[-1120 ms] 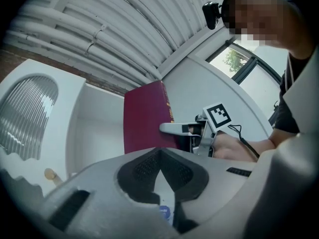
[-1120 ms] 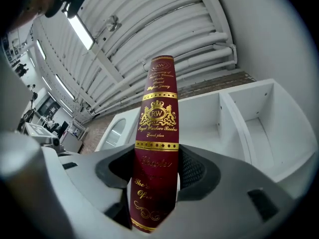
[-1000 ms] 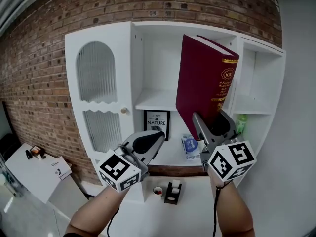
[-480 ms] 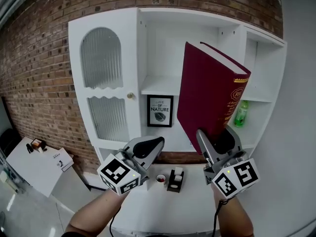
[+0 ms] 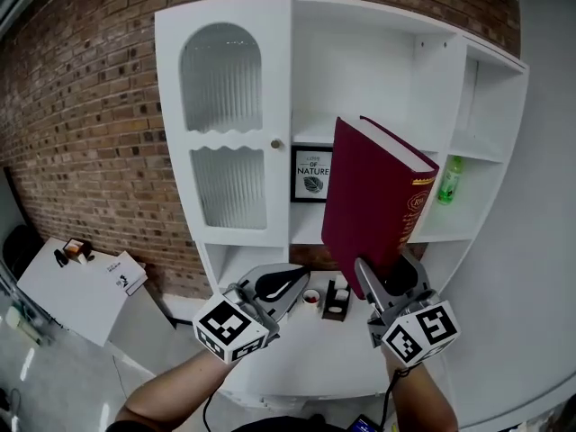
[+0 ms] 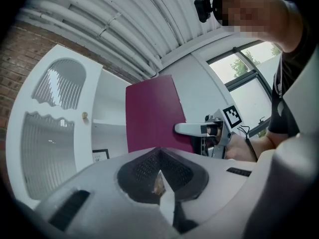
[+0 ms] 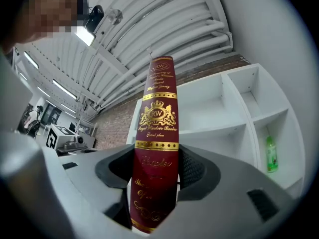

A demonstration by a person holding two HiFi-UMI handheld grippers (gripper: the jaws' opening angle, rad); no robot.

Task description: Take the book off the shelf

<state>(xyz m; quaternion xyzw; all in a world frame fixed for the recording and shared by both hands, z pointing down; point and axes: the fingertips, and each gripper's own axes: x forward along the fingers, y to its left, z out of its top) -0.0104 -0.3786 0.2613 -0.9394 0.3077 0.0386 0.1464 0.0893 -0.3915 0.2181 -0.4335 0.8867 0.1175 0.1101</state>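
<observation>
Head view: right tongs (image 5: 389, 282) clamped on the lower end of the maroon book (image 5: 373, 201), held upright, slightly tilted, off the white shelf (image 5: 360, 88) and in front of it. Left tongs (image 5: 286, 288) low beside, apart from the book.

Left gripper view: pads pressed together, nothing between; book cover (image 6: 154, 116) beyond.

Right gripper view: gold-lettered spine (image 7: 155, 148) gripped between both pads; shelf compartments (image 7: 239, 108) behind.

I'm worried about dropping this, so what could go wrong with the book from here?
The right gripper holds the book only at its lower end, so it may tip or slip. The left gripper is shut and apart, giving no support. A fall could hit the cup on the counter below.
</observation>
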